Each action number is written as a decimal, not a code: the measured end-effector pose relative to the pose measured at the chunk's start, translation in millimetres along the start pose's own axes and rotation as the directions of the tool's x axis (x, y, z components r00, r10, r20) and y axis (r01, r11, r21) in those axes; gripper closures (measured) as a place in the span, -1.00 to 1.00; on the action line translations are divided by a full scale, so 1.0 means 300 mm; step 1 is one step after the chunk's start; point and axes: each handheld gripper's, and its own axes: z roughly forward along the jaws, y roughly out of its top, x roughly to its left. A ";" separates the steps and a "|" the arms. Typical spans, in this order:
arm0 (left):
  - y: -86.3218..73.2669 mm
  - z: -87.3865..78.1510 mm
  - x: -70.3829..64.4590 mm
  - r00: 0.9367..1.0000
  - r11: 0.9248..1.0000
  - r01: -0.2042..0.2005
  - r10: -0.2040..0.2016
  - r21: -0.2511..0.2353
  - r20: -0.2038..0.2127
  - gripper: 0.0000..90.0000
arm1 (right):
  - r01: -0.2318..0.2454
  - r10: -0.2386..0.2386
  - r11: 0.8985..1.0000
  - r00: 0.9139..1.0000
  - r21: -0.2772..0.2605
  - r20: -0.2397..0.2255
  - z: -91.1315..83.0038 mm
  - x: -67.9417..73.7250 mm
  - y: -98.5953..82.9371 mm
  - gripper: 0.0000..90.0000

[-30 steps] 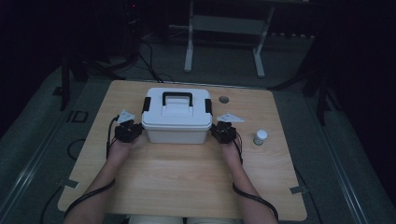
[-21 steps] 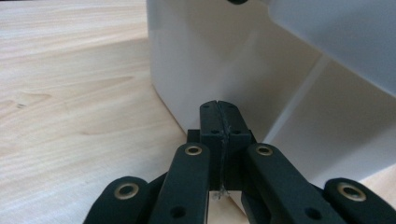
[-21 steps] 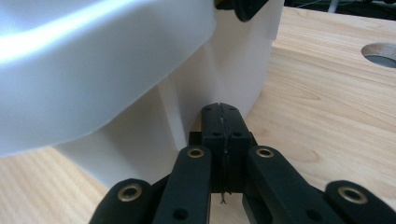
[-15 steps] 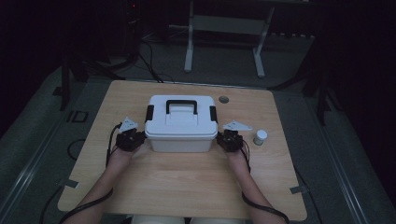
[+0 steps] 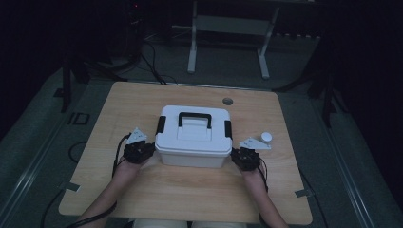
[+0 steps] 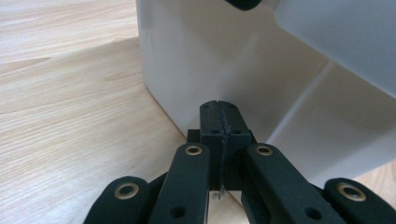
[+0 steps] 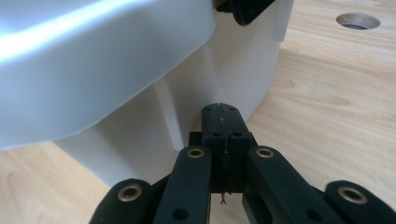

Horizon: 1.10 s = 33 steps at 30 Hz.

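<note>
The white lidded box (image 5: 193,137) sits mid-worktop (image 5: 142,102), nearer the front edge. The left tool (image 5: 148,151) and right tool (image 5: 236,156), jaws together, press its lower side walls from opposite sides, apparently to steer it by squeezing. A small white cap (image 5: 265,137) lies toward the right edge.

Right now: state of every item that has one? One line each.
white box: lid on, upright on the table.
black handle: folded flat on the lid.
left gripper: shut, empty, tip at the box's side.
right gripper: shut, empty, tip at the box's other side.
small white jar: upright, capped, apart from the box.
</note>
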 end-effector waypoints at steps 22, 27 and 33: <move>-0.047 -0.032 -0.084 0.994 1.000 -0.016 0.016 -0.002 0.108 0.98 | 0.003 -0.003 1.000 1.000 -0.014 -0.010 -0.123 0.008 -0.080 1.00; -0.053 -0.038 -0.069 0.995 1.000 -0.023 0.023 -0.001 0.098 0.79 | 0.021 -0.021 1.000 1.000 -0.011 0.010 -0.117 0.004 -0.088 0.91; -0.093 -0.100 0.007 0.997 0.999 -0.005 0.001 0.049 0.080 0.19 | -0.006 0.006 1.000 1.000 0.001 0.025 -0.160 -0.057 -0.125 0.28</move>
